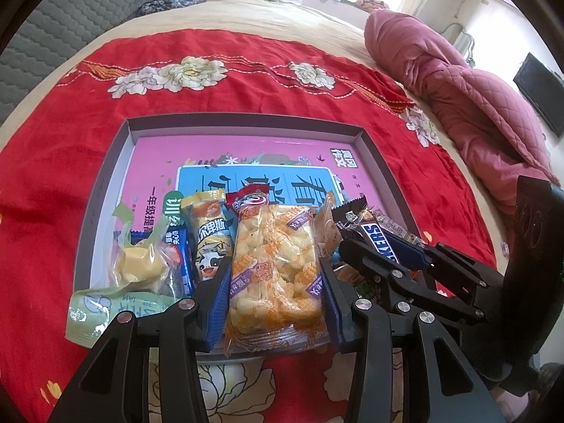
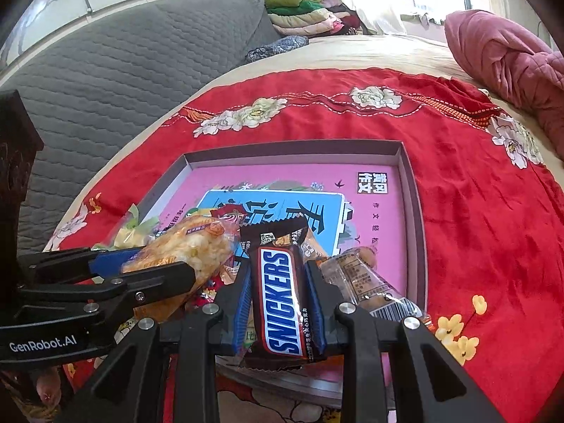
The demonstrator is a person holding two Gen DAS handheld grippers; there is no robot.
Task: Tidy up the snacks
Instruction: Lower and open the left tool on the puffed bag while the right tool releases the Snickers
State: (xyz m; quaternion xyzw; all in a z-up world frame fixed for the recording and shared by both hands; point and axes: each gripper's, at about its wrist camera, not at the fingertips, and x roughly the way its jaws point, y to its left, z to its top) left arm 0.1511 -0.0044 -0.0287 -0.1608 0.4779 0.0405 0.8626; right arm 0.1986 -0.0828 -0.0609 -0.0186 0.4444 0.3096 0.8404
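Observation:
A grey tray (image 1: pixel 243 120) with a pink printed floor lies on the red flowered cloth. Several snacks are heaped at its near edge. My left gripper (image 1: pixel 275 275) is shut on a clear pack of puffed rice cake (image 1: pixel 275 257), blue pads against both long sides. My right gripper (image 2: pixel 278 282) is shut on a brown Snickers bar (image 2: pixel 280 299), which stands lengthwise between its pads. From the left wrist the Snickers bar (image 1: pixel 379 238) and right gripper (image 1: pixel 391 257) show at the right. From the right wrist the rice cake (image 2: pixel 187 246) and left gripper (image 2: pixel 155 264) show at the left.
Other snacks in the tray: a yellow cheese-like pack (image 1: pixel 141 264), a blue wrapper (image 1: pixel 178 250), a cow-print stick (image 1: pixel 211 239), and a clear cake pack (image 2: pixel 359 275). A pink quilt (image 1: pixel 458 98) lies right, a grey padded headboard (image 2: pixel 123 60) left, folded clothes (image 2: pixel 306 10) behind.

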